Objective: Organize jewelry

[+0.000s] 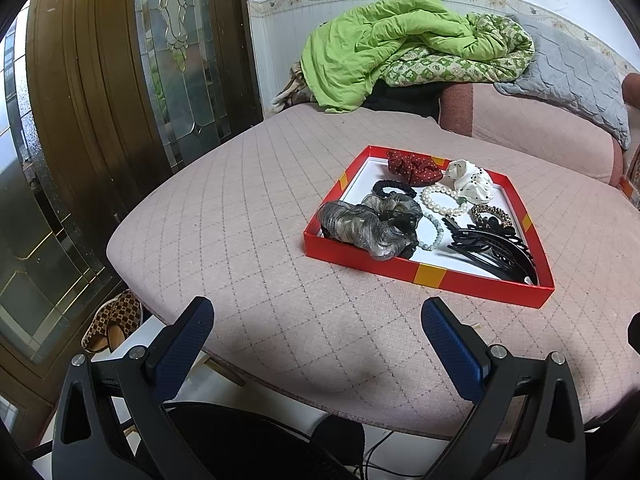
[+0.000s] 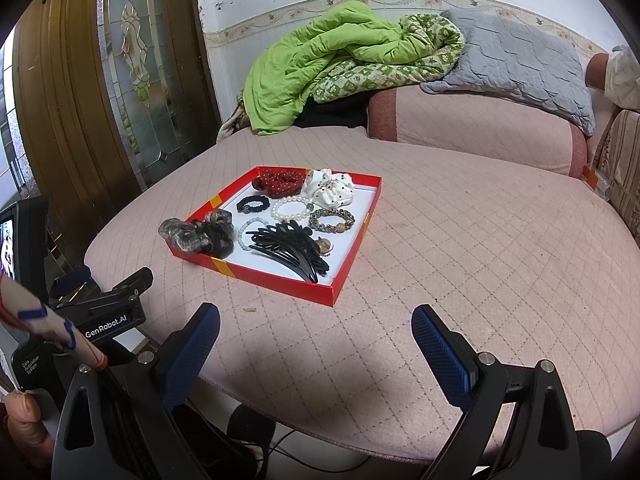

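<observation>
Left wrist view shows the pink quilted cushion [image 1: 248, 216] filling most of the frame, and the red tray [image 1: 424, 270] sits on it, toward the far side from the grippers. Behind the tray a green quilt [image 1: 384, 48] is heaped against the wall, with a grey pillow [image 1: 572, 76] to the quilt's right.

Inside the tray, which has a white floor and yellow patches on its rim, the largest piece is a grey gauzy scrunchie [image 1: 368, 226] spilling over the near-left corner. A black claw clip [image 1: 494, 248] lies along the near-right side. At the far edge of the tray sit a dark red dotted scrunchie [image 1: 414, 166] and a white dotted scrunchie [image 1: 470, 180]. Between them and the clip rest a pearl bracelet [image 1: 442, 200], a black hair tie [image 1: 394, 190], a pale bead bracelet [image 1: 434, 232] and a brown patterned bracelet [image 1: 492, 214].

The left gripper [image 1: 318, 320] hovers nearer than the tray, its blue-padded jaws spread wide with nothing between them. The right gripper [image 2: 316, 326] is likewise spread and empty, also nearer than the tray.

The scrunchie covers part of the pale bead bracelet and the hair tie in the left view. In the right view a small amber, roundish item [image 2: 323, 246] beside the clip is too small to identify. At that view's left edge, part of a patterned sleeve [image 2: 60, 328] covers the left gripper's body.
</observation>
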The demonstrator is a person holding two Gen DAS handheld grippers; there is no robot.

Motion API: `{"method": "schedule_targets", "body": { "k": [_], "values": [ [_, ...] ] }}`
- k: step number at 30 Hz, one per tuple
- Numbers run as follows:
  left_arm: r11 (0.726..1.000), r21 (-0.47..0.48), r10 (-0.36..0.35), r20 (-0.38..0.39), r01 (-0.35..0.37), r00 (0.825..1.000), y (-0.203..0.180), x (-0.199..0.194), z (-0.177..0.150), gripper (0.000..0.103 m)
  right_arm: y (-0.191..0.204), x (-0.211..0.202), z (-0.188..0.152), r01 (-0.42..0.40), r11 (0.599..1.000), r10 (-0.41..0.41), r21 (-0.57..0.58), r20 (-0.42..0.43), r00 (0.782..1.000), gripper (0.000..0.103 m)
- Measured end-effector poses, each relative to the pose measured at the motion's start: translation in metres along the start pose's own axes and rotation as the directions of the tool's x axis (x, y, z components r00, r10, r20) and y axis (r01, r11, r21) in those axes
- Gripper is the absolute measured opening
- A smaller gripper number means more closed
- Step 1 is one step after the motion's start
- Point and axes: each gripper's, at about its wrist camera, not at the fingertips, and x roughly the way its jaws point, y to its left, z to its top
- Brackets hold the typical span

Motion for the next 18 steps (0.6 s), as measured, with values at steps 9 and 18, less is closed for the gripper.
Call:
{"method": "schedule_targets", "body": {
  "k": [9,18],
  "values": [
    [1.000,-0.001,0.003,0.000,-0.003,1.000,0.0005,0.0002,0.0003,0.103,-0.0012,-0.0007,0.0000,0.000,1.000,0.000,0.000,0.002,1.000,0.099],
    [1.000,0.013,0.018,-0.010,-0.018,1.000,0.0034,0.0040,-0.0005,0.103,-0.0020,-0.0012,-0.0004,-0.001,1.000,0.001,0.000,0.002,1.000,0.099]
  ]
}}
